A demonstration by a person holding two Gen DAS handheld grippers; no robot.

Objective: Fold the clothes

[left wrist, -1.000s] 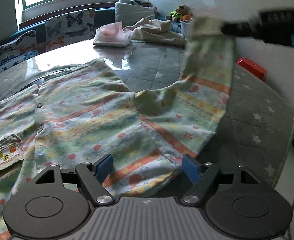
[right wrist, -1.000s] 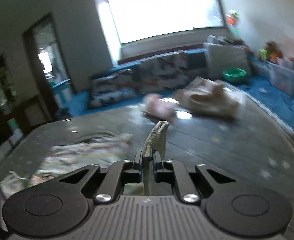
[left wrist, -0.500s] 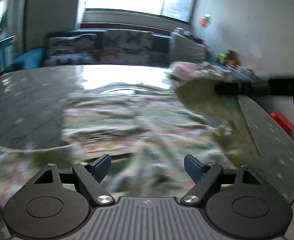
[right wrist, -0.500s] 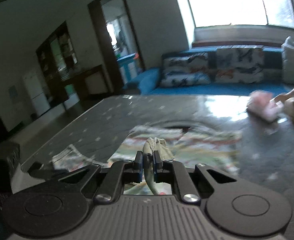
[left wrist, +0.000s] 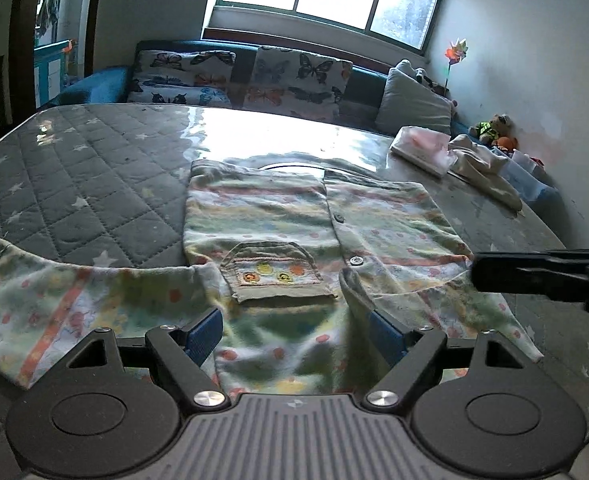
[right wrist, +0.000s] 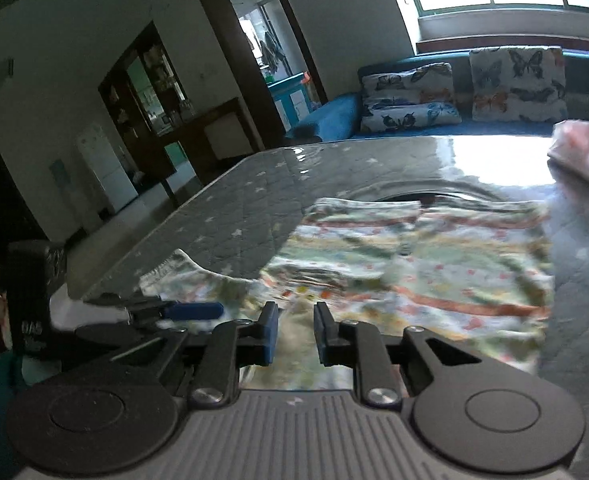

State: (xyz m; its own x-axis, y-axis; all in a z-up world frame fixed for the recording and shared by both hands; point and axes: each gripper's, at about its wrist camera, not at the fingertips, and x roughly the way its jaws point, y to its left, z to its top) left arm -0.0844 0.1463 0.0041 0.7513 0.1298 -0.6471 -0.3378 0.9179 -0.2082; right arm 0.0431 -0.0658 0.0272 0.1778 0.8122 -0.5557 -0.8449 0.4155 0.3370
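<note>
My left gripper (left wrist: 294, 334) hovers wide apart over the near edge of the shirt (left wrist: 278, 240), spread on the table (left wrist: 78, 184). My right gripper (right wrist: 296, 334), narrowly parted and empty, sits low, probably placing a folded sleeve.

My left gripper (left wrist: 296, 330) holds its jaws wide apart; my right gripper (right wrist: 296, 334) has jaws slightly parted, empty.

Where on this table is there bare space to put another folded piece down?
The quilted table cover is bare left of the striped shirt, out to the table's left edge. A shiny strip beyond the collar is free too. The far right is crowded by the pink folded cloth and beige garment.
</note>
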